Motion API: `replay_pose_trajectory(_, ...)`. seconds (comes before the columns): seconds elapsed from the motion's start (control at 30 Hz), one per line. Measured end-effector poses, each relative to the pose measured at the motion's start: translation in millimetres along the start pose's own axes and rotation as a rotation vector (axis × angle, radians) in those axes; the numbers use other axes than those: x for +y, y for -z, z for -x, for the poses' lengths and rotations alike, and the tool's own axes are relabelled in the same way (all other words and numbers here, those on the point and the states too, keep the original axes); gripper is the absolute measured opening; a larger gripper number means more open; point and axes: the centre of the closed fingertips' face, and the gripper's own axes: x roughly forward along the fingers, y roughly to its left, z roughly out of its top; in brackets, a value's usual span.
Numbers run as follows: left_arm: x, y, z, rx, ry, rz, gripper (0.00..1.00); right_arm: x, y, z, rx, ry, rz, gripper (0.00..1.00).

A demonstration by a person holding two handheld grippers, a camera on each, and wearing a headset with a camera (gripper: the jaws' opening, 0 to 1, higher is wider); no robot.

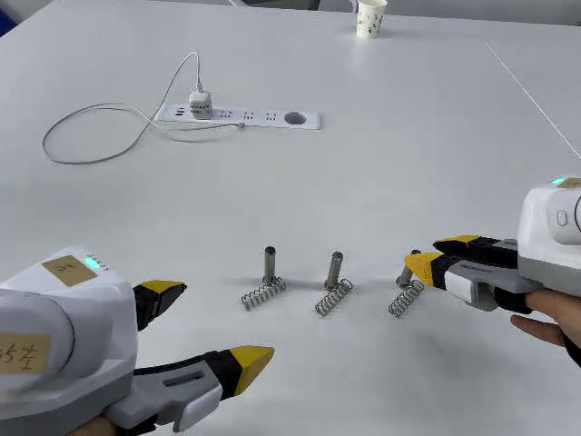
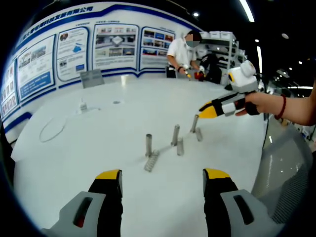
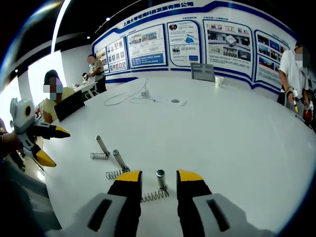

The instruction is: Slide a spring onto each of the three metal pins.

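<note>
Three short metal pins stand upright in a row on the white table: left pin (image 1: 270, 263), middle pin (image 1: 335, 269), right pin (image 1: 408, 271). A spring lies flat in front of each: left spring (image 1: 263, 292), middle spring (image 1: 334, 297), right spring (image 1: 406, 298). My right gripper (image 1: 438, 254) is open, its yellow tips level with the right pin (image 3: 160, 178), which rises in the gap between the jaws untouched, its spring (image 3: 154, 195) below. My left gripper (image 1: 211, 327) is open and holds nothing, well short of the left pin (image 2: 148, 144) and its spring (image 2: 151, 160).
A white power strip (image 1: 238, 116) with a plugged charger and looping cable lies at the back left. A paper cup (image 1: 370, 18) stands at the far edge. People stand beyond the table (image 2: 98, 123) by a display wall.
</note>
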Motion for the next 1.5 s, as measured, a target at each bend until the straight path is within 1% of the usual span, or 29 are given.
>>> replay_pose_trajectory(0.1, 0.4, 0.0, -4.2, 0.004, 0.009, 0.0, 0.67, 2.2, 0.2, 3.5, -0.007, -0.011, 0.005, 0.32)
replay_pose_trajectory(0.23, 1.5, 2.2, -11.4, 0.019, 0.015, -0.023, 0.66, 5.7, 3.5, 7.9, -0.009, -0.03, 0.001, 0.38)
replay_pose_trajectory(0.3, 3.4, 2.9, -14.9, 0.023, 0.014, -0.028, 0.66, 6.9, 6.9, 10.3, 0.0, -0.036, 0.007, 0.4)
replay_pose_trajectory(0.43, 7.9, 3.7, -22.3, 0.023, 0.009, -0.046, 0.65, 8.8, 9.4, 15.7, -0.007, -0.055, 0.002, 0.43)
replay_pose_trajectory(0.6, 10.8, 4.9, -30.5, 0.028, 0.017, -0.068, 0.6, 12.2, 11.2, 21.0, -0.024, -0.074, -0.002, 0.46)
replay_pose_trajectory(0.83, 14.9, 5.2, -43.2, 0.032, 0.035, -0.089, 0.54, 17.4, 16.2, 25.9, -0.03, -0.102, -0.011, 0.53)
replay_pose_trajectory(0.93, 16.9, 6.6, -48.6, 0.033, 0.049, -0.088, 0.48, 20.5, 18.5, 28.0, -0.027, -0.113, -0.002, 0.54)
replay_pose_trajectory(1.07, 17.8, 12.1, -55.7, 0.057, 0.065, -0.102, 0.41, 21.0, 22.7, 29.5, -0.024, -0.118, -0.012, 0.54)
replay_pose_trajectory(1.13, 17.9, 12.8, -58.0, 0.06, 0.07, -0.103, 0.39, 21.7, 23.8, 30.1, -0.027, -0.123, -0.027, 0.54)
replay_pose_trajectory(1.27, 16.1, 15.3, -63.2, 0.065, 0.09, -0.089, 0.33, 22.7, 26.6, 30.8, -0.016, -0.12, -0.028, 0.54)
replay_pose_trajectory(1.43, 17.9, 23.2, -71.5, 0.083, 0.092, -0.106, 0.3, 26.1, 28.0, 31.3, -0.015, -0.124, -0.035, 0.54)
replay_pose_trajectory(1.5, 17.8, 23.8, -73.0, 0.081, 0.095, -0.112, 0.28, 27.3, 29.0, 31.6, -0.013, -0.126, -0.039, 0.54)
